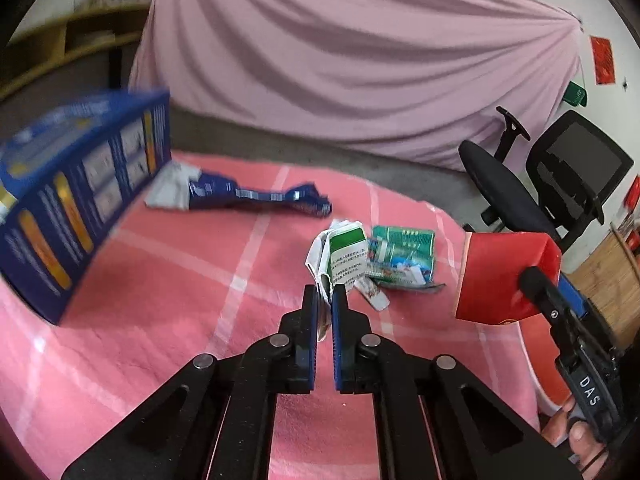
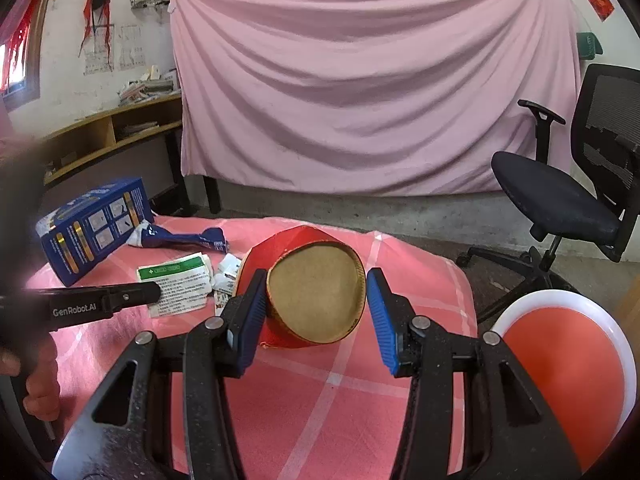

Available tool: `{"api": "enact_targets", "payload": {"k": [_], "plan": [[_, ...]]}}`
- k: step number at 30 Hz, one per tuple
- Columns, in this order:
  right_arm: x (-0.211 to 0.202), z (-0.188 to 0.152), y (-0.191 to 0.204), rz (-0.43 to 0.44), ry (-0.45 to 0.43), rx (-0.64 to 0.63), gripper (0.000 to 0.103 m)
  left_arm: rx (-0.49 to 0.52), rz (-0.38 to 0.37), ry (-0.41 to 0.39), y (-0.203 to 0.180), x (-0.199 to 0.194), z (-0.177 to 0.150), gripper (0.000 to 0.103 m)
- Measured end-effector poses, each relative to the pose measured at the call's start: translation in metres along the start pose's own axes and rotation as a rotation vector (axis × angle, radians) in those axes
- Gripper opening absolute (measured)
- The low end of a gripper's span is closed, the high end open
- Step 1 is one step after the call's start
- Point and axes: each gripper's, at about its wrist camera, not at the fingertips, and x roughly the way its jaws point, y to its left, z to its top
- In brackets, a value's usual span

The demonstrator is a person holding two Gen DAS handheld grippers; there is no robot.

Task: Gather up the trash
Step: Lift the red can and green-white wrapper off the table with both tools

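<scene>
Bed [image 2: 320, 400], far left corner: box [image 2: 94, 228]. Just right of it, along the far edge: twisted wrapper [image 2: 180, 238]. Nearer the middle: leaflet [image 2: 176, 288], with crumpled packets [image 1: 400, 256] beside it.

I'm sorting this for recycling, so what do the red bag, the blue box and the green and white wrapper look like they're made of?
Red bag: glossy red paper with a dull brown lining, likely kraft; it holds its open mouth stiffly. Blue box: printed cardboard with a slight sheen, sharp folded edges. Green and white wrapper: thin printed paper or film, crumpled; which one is unclear.
</scene>
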Motion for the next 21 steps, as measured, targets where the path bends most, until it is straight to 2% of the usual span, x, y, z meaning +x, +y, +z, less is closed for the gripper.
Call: {"api": "enact_targets", "payload": {"k": [1, 2, 3, 5, 8, 13, 14, 16, 18, 21], "plan": [[-0.003, 0.000, 0.000, 0.001, -0.015, 0.002, 0.067, 0.018, 0.006, -0.023, -0.004, -0.006, -0.001, 0.004], [-0.007, 0.000, -0.001, 0.002, -0.033, 0.006, 0.055, 0.038, 0.011, -0.051, -0.008, -0.012, -0.002, 0.004], [-0.010, 0.000, -0.002, 0.002, -0.045, 0.010, 0.032, 0.060, 0.020, -0.084, -0.014, -0.020, -0.004, 0.004], [-0.018, 0.000, -0.005, 0.001, -0.085, 0.026, 0.027, 0.098, 0.028, -0.140, -0.025, -0.031, -0.006, 0.004], [-0.029, 0.001, -0.008, -0.014, -0.128, 0.025, 0.026, 0.141, 0.036, -0.191, -0.039, -0.043, -0.010, 0.004], [-0.028, 0.000, -0.017, 0.013, -0.086, 0.055, 0.025, 0.128, 0.031, -0.140, -0.049, -0.035, -0.016, 0.004], [-0.027, -0.001, -0.020, 0.020, -0.074, 0.066, 0.027, 0.122, 0.035, -0.121, -0.049, -0.031, -0.019, 0.004], [-0.023, -0.002, -0.025, 0.035, -0.037, 0.085, 0.036, 0.114, 0.050, -0.097, -0.046, -0.026, -0.022, 0.004], [-0.020, -0.004, -0.030, 0.051, -0.009, 0.106, 0.067, 0.109, 0.072, -0.076, -0.041, -0.022, -0.028, 0.004], [-0.012, -0.006, -0.031, 0.100, 0.044, 0.117, 0.082, 0.088, 0.099, -0.042, -0.030, -0.016, -0.035, 0.004]]}}
